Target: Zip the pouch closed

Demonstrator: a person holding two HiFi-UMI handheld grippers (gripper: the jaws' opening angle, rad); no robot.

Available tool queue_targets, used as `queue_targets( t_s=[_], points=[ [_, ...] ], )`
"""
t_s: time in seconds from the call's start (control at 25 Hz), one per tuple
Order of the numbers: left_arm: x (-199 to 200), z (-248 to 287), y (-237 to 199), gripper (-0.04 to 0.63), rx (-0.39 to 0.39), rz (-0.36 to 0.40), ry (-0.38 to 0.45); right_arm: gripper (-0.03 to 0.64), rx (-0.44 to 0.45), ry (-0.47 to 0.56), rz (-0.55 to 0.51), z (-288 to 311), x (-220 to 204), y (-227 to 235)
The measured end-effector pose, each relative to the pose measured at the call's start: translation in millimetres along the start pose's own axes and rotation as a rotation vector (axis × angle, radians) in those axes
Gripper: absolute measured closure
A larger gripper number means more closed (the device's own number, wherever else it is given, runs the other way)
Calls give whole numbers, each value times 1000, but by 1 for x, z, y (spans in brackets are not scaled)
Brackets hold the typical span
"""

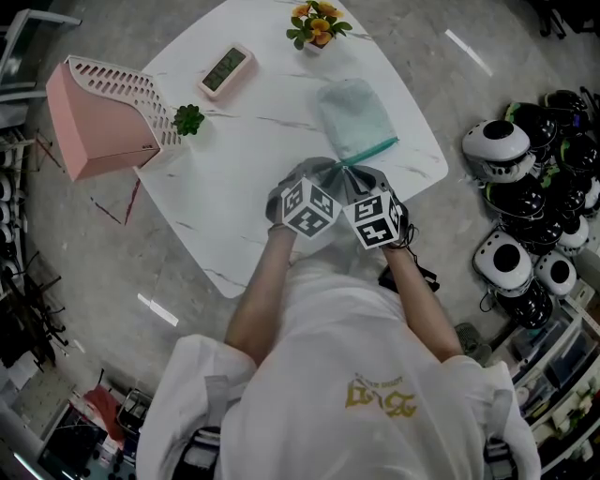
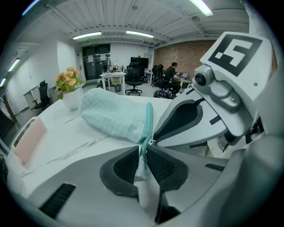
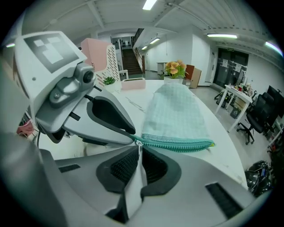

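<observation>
A mint-green pouch [image 1: 354, 114] lies on the white marble table [image 1: 234, 178], its teal zipper [image 1: 372, 150] along the near edge. Both grippers meet at the zipper's near left end. My left gripper [image 2: 143, 162] is shut on the teal tape end of the pouch [image 2: 113, 116], the fabric pinched between its pads. Close beside it, my right gripper [image 3: 139, 160] is shut on the small silver zipper pull [image 3: 139, 144], which sits at the near end of the zipper [image 3: 182, 144]. In the head view the left gripper [image 1: 330, 174] and right gripper [image 1: 361, 176] nearly touch under their marker cubes.
A pink slatted basket [image 1: 98, 117] lies tipped at the table's left, with a small green plant [image 1: 187, 119] beside it. A pink clock [image 1: 225, 70] and a flower pot [image 1: 317, 23] stand at the far side. Helmets [image 1: 525, 187] are piled on the floor at right.
</observation>
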State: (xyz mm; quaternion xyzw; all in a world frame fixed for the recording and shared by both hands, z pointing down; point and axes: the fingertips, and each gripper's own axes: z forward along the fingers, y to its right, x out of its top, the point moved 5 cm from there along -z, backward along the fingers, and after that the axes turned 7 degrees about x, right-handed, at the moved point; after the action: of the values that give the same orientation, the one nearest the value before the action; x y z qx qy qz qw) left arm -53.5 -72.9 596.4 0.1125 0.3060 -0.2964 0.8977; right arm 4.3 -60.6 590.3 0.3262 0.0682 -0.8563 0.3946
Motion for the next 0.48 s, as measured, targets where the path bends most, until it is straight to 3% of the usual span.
queue_targets(
  t_s=[0.16, 0.48],
  points=[
    [2, 1, 0, 542, 4, 6, -2, 597, -4, 8, -37, 1, 1, -3],
    [2, 0, 1, 555, -3, -2, -7, 600, 24, 4, 22, 1, 0, -1]
  ],
)
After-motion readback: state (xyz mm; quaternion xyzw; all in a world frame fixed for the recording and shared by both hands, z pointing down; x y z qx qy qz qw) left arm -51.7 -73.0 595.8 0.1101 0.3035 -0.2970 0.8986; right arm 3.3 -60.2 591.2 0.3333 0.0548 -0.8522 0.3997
